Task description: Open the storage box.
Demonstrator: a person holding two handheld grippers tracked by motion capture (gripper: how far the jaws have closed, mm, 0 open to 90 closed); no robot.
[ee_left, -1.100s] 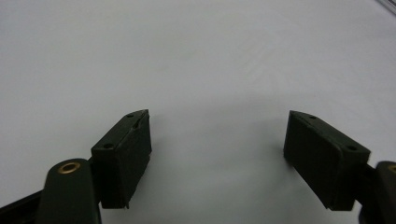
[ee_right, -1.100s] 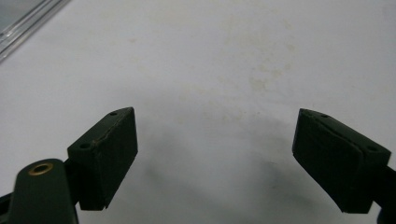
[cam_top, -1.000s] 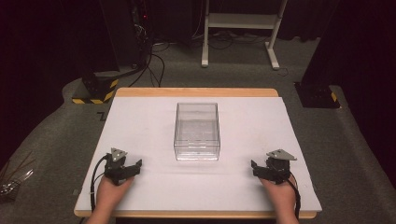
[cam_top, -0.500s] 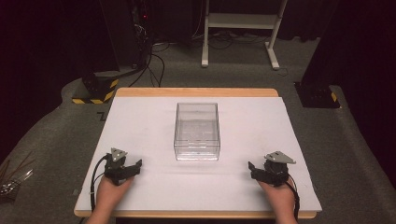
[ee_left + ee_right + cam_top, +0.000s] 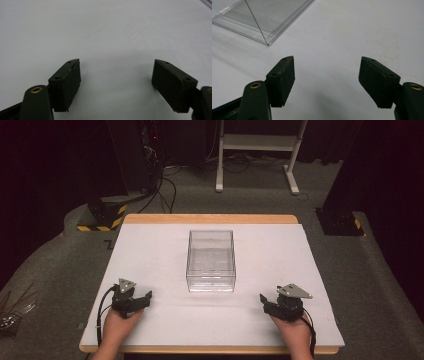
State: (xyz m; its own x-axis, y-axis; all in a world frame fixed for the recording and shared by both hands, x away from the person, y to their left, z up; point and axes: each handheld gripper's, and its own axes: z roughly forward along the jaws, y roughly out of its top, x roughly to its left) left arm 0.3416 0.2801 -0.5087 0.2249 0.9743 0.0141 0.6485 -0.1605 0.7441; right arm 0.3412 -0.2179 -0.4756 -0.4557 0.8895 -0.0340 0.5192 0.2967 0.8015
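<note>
The box (image 5: 211,261), a clear open-topped plastic one with nothing visible inside, stands at the middle of the tabletop (image 5: 150,255), a little nearer the far edge than the near one, with its long axis running from the near edge toward the far edge. Both grippers rest low by the near edge, one toward each near corner, and the box lies ahead of them and between them.

The left gripper (image 5: 134,301) has its jaws spread wide with nothing between them; in the left gripper view (image 5: 116,82) they look out over bare white surface, so the box is off to its right and forward. The right gripper (image 5: 272,306) is likewise spread and empty. In the right gripper view (image 5: 325,81) a near corner of the box (image 5: 265,18) shows up and to the left of the jaws, well apart from them, so a reach from that side would have to go forward and inward toward the middle. Neither hand looks clearly nearer; the box sits about midway between them, and its short near wall faces the person.

The tabletop is a white sheet on a wooden board whose pale rim shows along the far and near edges. Beyond it lies grey carpet, a dark room, a white stand (image 5: 255,150) past the far edge, cables on the floor, and yellow-and-black striped bases (image 5: 102,217) off the far left corner.
</note>
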